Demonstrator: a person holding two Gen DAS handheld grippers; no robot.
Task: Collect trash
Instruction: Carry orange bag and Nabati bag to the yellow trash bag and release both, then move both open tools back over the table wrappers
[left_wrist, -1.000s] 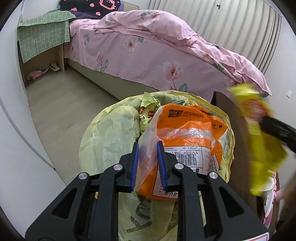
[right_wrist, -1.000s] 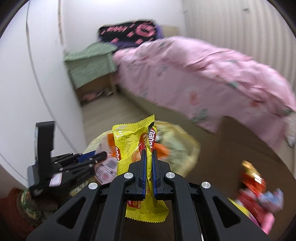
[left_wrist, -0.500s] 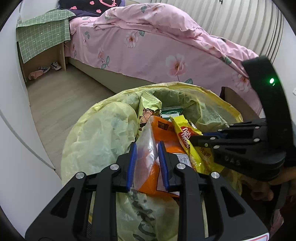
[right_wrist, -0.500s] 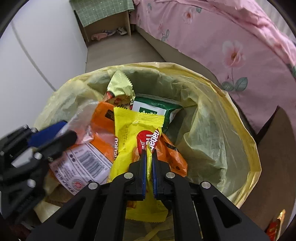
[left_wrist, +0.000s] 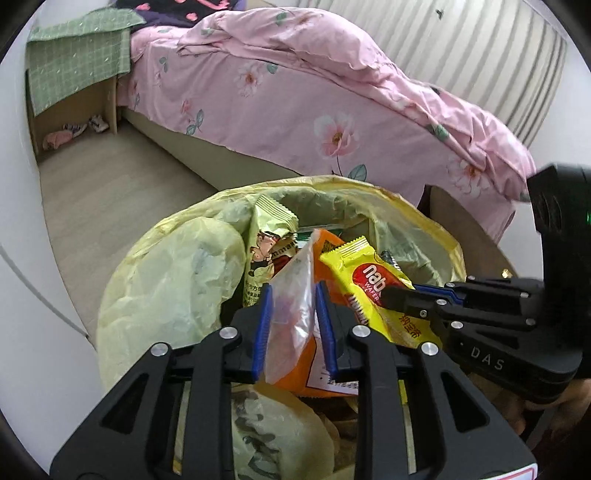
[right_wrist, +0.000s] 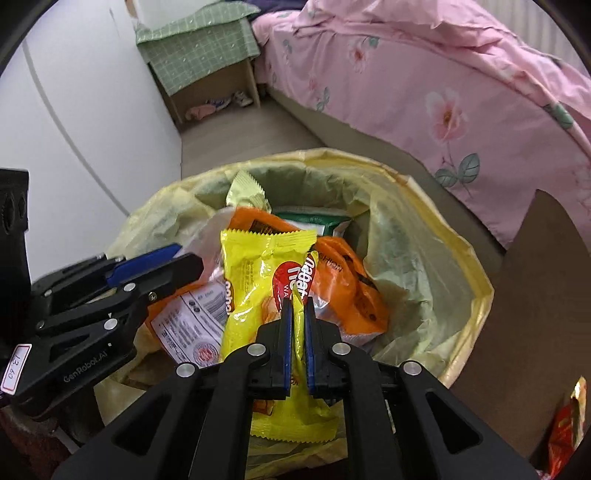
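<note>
A yellow bin bag (left_wrist: 166, 295) (right_wrist: 424, 258) stands open on the floor, holding several wrappers. My left gripper (left_wrist: 293, 291) (right_wrist: 184, 258) is at the bag's near rim. Its pads are on the clear edge of an orange plastic bag (left_wrist: 295, 373) (right_wrist: 343, 295), which lies inside the bin bag. My right gripper (right_wrist: 299, 301) (left_wrist: 399, 295) reaches in from the right. It pinches a fold of a yellow wafer wrapper (right_wrist: 258, 280) (left_wrist: 369, 280) that lies on the orange bag, and its jaws are opening slightly.
A bed with a pink floral quilt (left_wrist: 314, 110) runs behind the bag. A nightstand under a green cloth (left_wrist: 74, 66) stands at its head. A brown board (right_wrist: 535, 295) rises right of the bag, with a red wrapper (right_wrist: 565, 424) on the floor beyond it.
My right gripper came down from the right with the yellow wrapper, into the bag mouth. The orange bag sank lower in the left gripper, whose jaws stand slightly wider.
</note>
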